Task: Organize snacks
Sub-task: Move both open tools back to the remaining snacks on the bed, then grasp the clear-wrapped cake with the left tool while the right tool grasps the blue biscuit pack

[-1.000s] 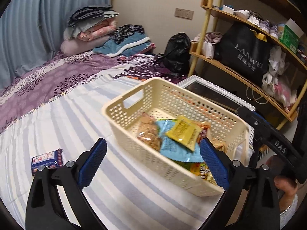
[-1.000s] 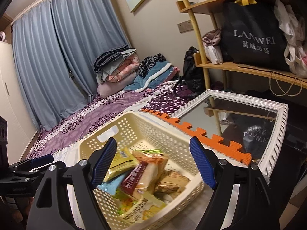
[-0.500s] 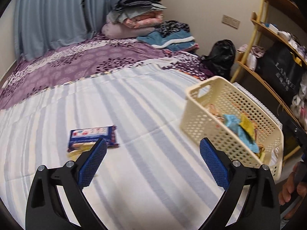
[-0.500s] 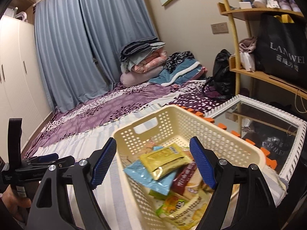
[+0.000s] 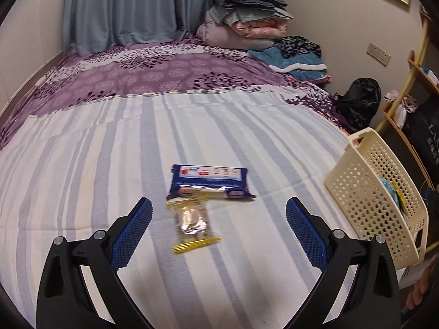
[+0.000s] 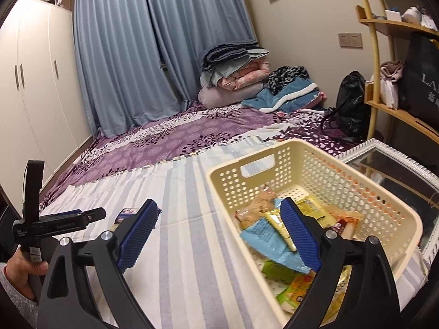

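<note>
L tongs [image 5: 218, 226] wide, empty | R tongs [image 6: 219, 233] opening, empty | bag [image 6: 424, 82] reads "LA…" | basket [image 6: 307, 159] w/ snacks

Curtains [image 6: 153, 54]: blue, drawn shut, hanging behind the bed's far edge.
Wardrobe [image 6: 35, 82]: white doors, along the bed's left edge.
Bedspread [image 5: 153, 74]: purple floral, over the bed's far half.
Striped sheet [image 5: 90, 164]: white and grey-blue, over the near half.
Folded bedding [image 5: 244, 24]: stacked at the far right corner.
Black bag [image 5: 356, 101]: off the right edge.
Shelf [image 6: 395, 109]: wooden, by the right wall.
Mirror [image 6: 397, 164]: white-framed, lying beyond the bed's right edge.
</note>
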`<state>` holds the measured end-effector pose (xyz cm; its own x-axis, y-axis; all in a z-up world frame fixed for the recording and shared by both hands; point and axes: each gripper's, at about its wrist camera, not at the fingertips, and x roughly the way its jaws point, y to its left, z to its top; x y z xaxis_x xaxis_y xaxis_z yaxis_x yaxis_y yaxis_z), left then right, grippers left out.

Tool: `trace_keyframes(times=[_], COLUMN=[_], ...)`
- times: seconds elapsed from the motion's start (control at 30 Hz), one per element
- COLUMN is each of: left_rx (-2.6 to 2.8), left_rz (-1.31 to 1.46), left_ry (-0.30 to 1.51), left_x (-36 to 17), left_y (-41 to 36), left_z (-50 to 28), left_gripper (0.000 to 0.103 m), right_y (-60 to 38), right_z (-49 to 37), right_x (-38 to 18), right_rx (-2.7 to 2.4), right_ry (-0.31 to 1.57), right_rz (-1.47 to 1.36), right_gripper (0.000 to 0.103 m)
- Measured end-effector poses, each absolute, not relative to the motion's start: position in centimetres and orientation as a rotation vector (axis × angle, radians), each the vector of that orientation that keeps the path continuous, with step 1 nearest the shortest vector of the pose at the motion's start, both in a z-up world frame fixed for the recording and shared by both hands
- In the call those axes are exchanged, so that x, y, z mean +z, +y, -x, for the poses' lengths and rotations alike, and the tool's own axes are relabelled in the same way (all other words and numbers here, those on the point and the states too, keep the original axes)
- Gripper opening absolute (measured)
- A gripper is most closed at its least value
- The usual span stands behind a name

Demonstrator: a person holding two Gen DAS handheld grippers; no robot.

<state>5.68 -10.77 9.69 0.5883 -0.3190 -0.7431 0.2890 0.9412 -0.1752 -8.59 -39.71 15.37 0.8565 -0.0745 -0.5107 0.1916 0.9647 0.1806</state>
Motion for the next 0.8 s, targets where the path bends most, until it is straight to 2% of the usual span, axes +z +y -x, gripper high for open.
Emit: trace_keyframes(times=[0.43,0.73,0.8], left_rx=[-0.298,-0.284,-0.289], left_rz=[0.050,0.026,0.020], left_ry=[0.974,0.991,0.996], left_x=[4.0,2.0,1.6], left_y=[-9.6,-10.1,-10.4], left_z=[-8.2,-9.8,-10.2], left_gripper=[0.100,0.100,0.091], right_y=[-35.0,-32.8,-32.5], right_z=[5.7,3.5,3.0], right_x=[12.5,9.6,9.0], right_rx=[-0.026,0.021,0.034], right_ry=[0.633,0.722,0.740], right_rz=[-0.154,-0.110,-0.113], right_gripper=[0.094,0.094,0.094])
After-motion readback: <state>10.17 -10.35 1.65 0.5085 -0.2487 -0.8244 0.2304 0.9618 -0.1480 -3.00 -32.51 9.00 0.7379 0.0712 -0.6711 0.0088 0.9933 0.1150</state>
